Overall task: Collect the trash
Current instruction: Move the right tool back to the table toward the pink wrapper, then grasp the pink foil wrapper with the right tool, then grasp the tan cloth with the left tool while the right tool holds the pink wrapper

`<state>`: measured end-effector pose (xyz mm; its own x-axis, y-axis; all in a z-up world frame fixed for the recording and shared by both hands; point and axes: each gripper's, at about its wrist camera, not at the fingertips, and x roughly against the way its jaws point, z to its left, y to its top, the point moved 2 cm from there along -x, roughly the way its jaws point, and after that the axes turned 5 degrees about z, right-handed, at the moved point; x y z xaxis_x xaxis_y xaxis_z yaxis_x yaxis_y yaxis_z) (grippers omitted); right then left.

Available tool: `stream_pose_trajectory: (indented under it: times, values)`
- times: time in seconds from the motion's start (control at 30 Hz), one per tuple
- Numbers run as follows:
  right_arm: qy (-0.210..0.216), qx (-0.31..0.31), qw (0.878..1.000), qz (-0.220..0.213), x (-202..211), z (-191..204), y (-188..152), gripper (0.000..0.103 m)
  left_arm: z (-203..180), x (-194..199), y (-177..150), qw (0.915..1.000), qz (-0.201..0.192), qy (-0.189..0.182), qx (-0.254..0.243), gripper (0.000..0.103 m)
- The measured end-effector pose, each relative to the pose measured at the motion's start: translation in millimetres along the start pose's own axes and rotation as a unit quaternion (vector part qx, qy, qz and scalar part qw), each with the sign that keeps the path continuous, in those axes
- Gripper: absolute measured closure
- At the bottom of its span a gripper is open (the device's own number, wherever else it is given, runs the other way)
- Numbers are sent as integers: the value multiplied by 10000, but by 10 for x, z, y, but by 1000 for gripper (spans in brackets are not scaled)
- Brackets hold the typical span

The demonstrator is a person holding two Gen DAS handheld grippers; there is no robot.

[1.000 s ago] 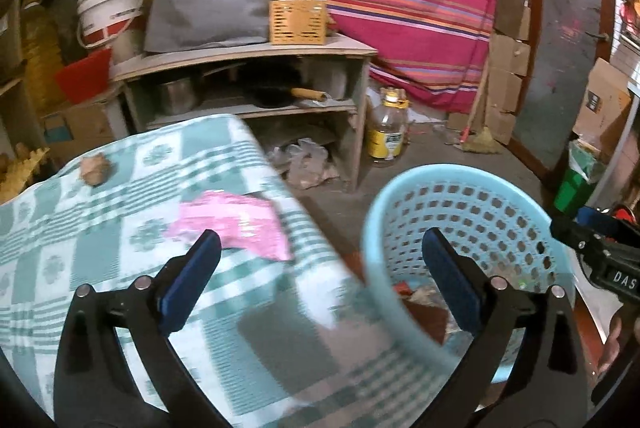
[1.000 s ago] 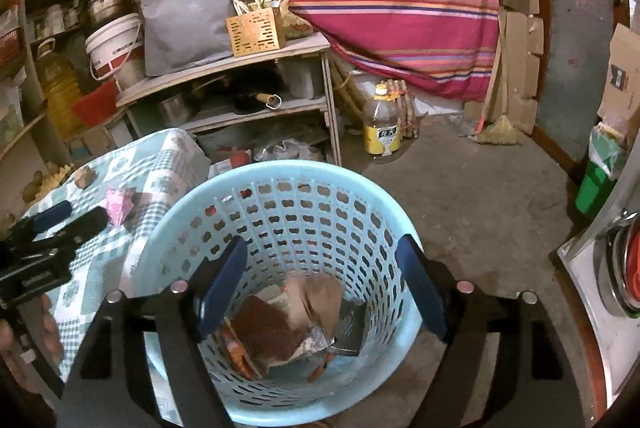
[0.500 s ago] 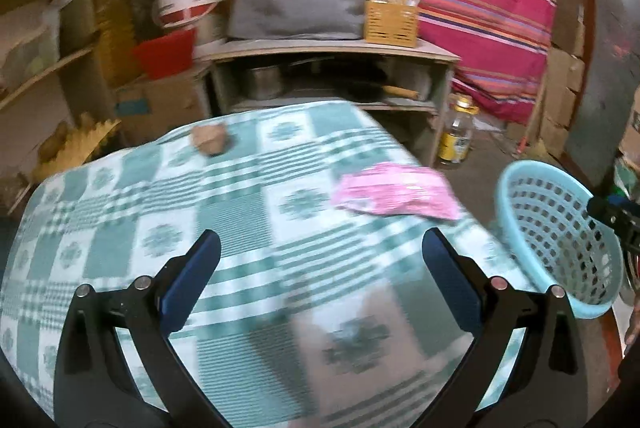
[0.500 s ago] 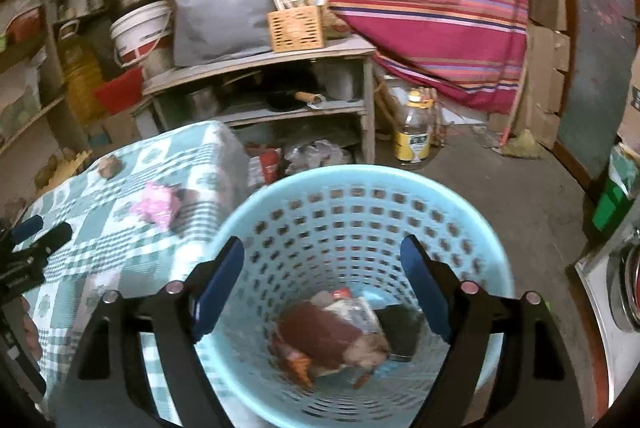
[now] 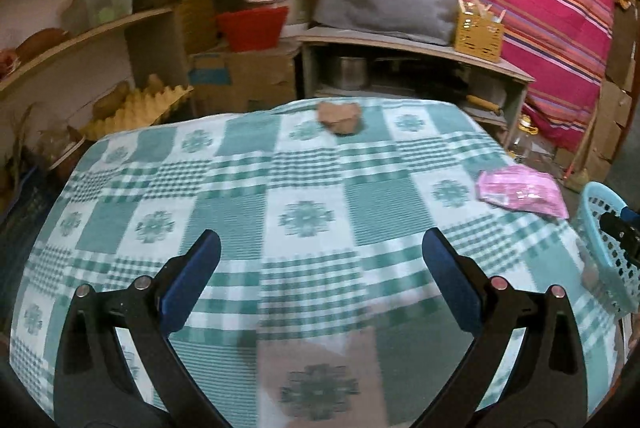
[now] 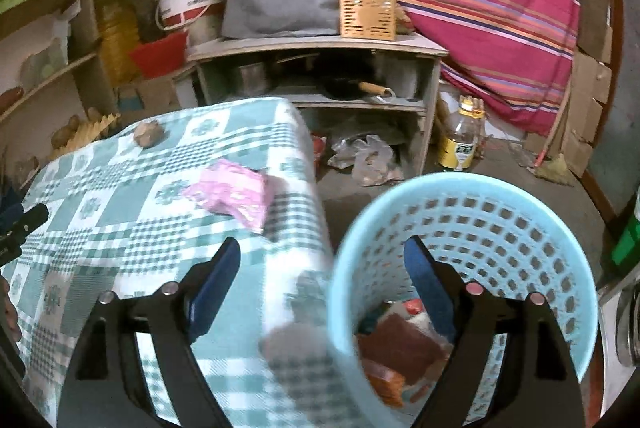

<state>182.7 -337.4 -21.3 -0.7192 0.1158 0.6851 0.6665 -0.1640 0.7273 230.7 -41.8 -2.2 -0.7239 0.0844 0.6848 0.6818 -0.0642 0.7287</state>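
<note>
Left gripper (image 5: 320, 268) hangs over the green-checked tablecloth (image 5: 248, 196) with fingers spread and empty, right gripper (image 6: 322, 268) likewise spread straddling the table edge and the blue basket (image 6: 520, 212) already holding wrappers, while a pink wrapper (image 5: 522, 190) and crumpled brown paper (image 5: 340, 117) lie on the cloth.

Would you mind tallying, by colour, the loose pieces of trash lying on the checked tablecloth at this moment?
Pink: 1, the pink wrapper near the cloth's right edge.
Brown: 1, the crumpled brown wad at the far edge.
Total: 2 on the tablecloth; what already lies in the blue basket is not counted.
</note>
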Motion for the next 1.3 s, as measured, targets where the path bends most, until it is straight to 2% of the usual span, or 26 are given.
stream_pose_trajectory:
  times: [0.3, 0.57, 0.7, 0.87, 1.03, 1.3]
  values:
    - [111, -85, 9996, 260, -383, 301, 217, 21, 335, -167, -14, 9995, 134, 278, -40, 6]
    - [-35, 99, 9978, 649, -845, 521, 364, 21, 439, -257, 105, 9995, 128, 272, -19, 6]
    - [110, 5, 9969, 780, -970, 533, 407, 22, 438, -343, 185, 9995, 183, 257, -7, 6]
    - [314, 62, 9958, 861, -1073, 560, 458, 52, 416, -447, 281, 9994, 238, 253, -28, 6]
    - [539, 135, 9947, 863, -1128, 591, 510, 70, 342, -561, 399, 9988, 266, 344, -214, 6]
    - [908, -14, 9930, 759, -1200, 529, 645, 78, 87, -886, 693, 9985, 297, 226, -392, 6]
